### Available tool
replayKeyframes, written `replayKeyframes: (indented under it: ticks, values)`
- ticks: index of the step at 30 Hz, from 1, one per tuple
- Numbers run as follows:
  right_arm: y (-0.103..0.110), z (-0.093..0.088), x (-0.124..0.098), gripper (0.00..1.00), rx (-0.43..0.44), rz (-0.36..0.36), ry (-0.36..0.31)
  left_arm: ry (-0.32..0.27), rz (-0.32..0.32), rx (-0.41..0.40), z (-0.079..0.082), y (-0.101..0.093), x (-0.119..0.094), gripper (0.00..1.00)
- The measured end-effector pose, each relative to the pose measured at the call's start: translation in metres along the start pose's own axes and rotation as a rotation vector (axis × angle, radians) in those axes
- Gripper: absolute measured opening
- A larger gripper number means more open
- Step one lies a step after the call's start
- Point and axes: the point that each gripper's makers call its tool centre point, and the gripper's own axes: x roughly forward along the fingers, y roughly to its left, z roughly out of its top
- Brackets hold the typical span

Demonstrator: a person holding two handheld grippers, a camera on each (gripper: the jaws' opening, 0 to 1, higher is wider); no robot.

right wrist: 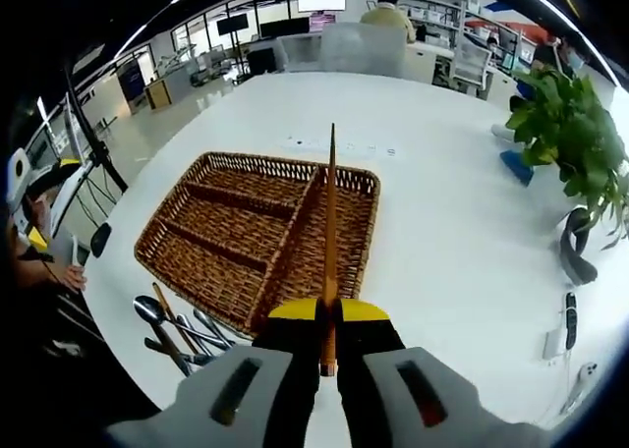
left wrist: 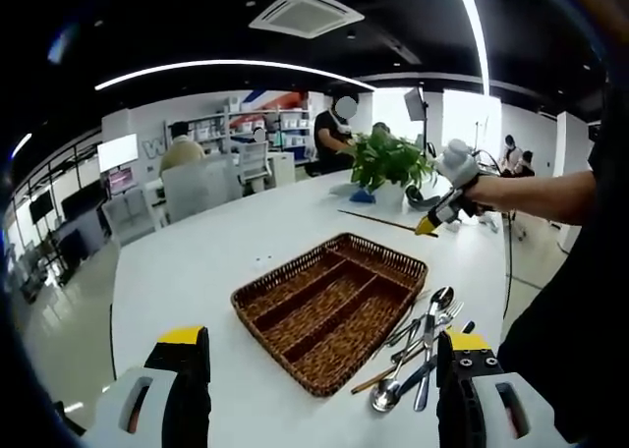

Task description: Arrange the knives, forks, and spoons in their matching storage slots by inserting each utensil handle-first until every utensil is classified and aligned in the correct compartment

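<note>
The right gripper (right wrist: 329, 315), jaws clenched on a slender wooden chopstick (right wrist: 330, 222), holds it lengthwise above the wicker cutlery tray (right wrist: 167, 234) on the white table (right wrist: 442, 222), apparently lining it up with a narrow slot. The left gripper (left wrist: 319, 360) waits with jaws spread, holding nothing. Steel spoons and forks (left wrist: 423, 345) lie heaped just beside the tray.

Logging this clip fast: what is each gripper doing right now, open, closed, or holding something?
Left gripper: open, holding nothing, above the table near the wicker tray.
Right gripper: closed on a wooden chopstick.
</note>
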Motion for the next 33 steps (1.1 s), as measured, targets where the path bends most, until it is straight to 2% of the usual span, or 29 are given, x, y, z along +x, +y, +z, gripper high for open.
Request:
replayKeyframes:
  ticks: [15, 24, 33]
  values:
    - [0.003, 0.024, 0.009, 0.02, 0.003, -0.001, -0.018, -0.004, 0.022, -0.020, -0.003, 0.005, -0.009, 1.00]
    - [0.003, 0.022, 0.013, 0.02, 0.009, -0.004, -0.021, -0.010, 0.035, -0.020, -0.005, 0.006, -0.014, 1.00]
    - [0.005, 0.011, 0.023, 0.02, 0.018, -0.008, -0.009, -0.015, 0.042, -0.028, -0.007, 0.004, -0.019, 1.00]
